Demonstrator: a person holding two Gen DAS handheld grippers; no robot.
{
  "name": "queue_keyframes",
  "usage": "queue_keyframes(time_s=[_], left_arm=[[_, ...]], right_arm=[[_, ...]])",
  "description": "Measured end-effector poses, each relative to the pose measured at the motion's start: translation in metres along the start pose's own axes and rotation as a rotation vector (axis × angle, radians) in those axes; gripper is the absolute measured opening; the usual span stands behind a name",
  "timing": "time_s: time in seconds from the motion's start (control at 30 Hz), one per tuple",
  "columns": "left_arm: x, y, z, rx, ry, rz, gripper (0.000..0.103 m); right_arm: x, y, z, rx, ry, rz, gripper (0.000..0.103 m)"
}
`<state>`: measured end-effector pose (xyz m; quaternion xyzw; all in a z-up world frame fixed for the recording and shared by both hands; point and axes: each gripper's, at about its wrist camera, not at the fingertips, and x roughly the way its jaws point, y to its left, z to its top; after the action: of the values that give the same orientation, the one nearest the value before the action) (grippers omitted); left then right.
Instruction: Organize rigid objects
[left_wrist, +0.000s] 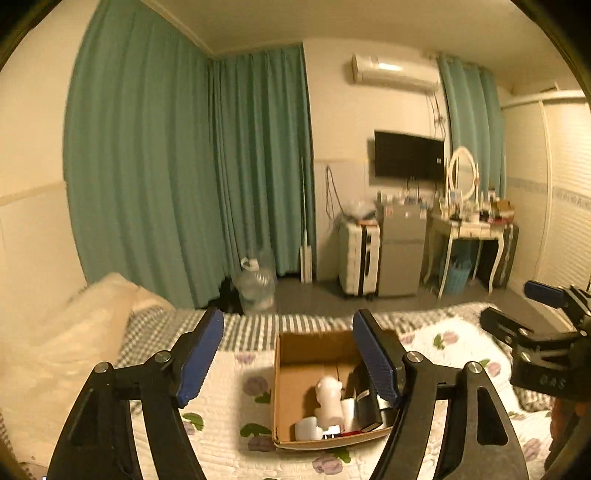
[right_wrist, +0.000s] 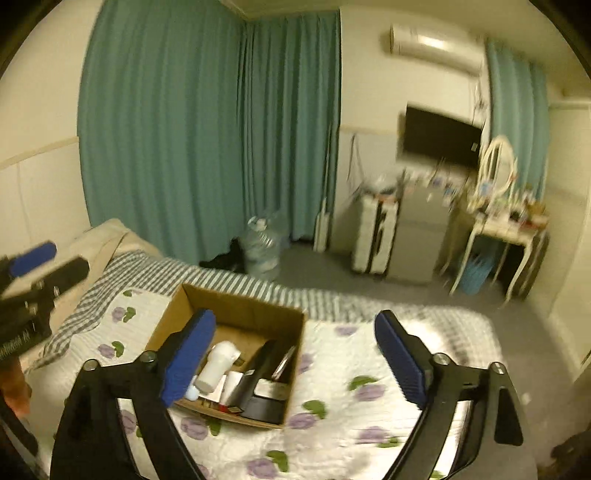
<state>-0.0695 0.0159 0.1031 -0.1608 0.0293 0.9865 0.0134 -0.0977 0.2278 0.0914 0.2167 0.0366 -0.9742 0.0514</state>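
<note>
Both grippers hang above the bed (right_wrist: 369, 350), jaws spread wide, nothing between the pads. Left gripper (left_wrist: 288, 354) sits over the cardboard box (left_wrist: 295, 354), its right pad overlapping the box's right wall in the left view; the right gripper (right_wrist: 295, 354) has its left pad over the box's near-left corner, its right pad out over the floral quilt (right_wrist: 343, 417). Box stands open on the quilt, near the striped sheet (right_wrist: 240, 280) at the far edge. Inside: white bottle (right_wrist: 218, 363) lying tilted, small white cup (right_wrist: 232, 384) just beside it, black case (right_wrist: 258, 369) leaning against the right wall, a white lump (left_wrist: 308, 428) at the near-left corner (can't tell what it is), some red and dark bits at the near wall, too blurry to name. Each view catches the other gripper at its edge. Behind: teal curtains (left_wrist: 166, 166), water jug (left_wrist: 256, 286) on the floor, TV (left_wrist: 408, 158), vanity desk (left_wrist: 469, 229) with mirror, white suitcase (left_wrist: 358, 254), pillow (left_wrist: 85, 325) at the left
</note>
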Motion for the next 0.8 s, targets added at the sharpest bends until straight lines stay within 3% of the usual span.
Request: queue_keyframes(time_s=[0.1,0.3,0.6,0.8], left_arm=[[-0.02,0.004,0.004,-0.004,-0.029,0.001,0.076],[-0.032,0.006,-0.008,0.032,-0.037,-0.023,0.076],[-0.011,0.001,-0.086,0.05,-0.026,0.008,0.076],[0.015,0.006,-0.121,-0.004,0.057,0.018,0.076]], right_arm=[[-0.035,0.005,0.005,-0.028,-0.055,-0.031,0.102],[-0.066,0.018,0.001,-0.036,-0.099,-0.051,0.103],[-0.034,0.021,-0.069,0.057,-0.089,-0.025,0.103],[0.005,0.028,-0.11,0.061,-0.03,0.0,0.103]])
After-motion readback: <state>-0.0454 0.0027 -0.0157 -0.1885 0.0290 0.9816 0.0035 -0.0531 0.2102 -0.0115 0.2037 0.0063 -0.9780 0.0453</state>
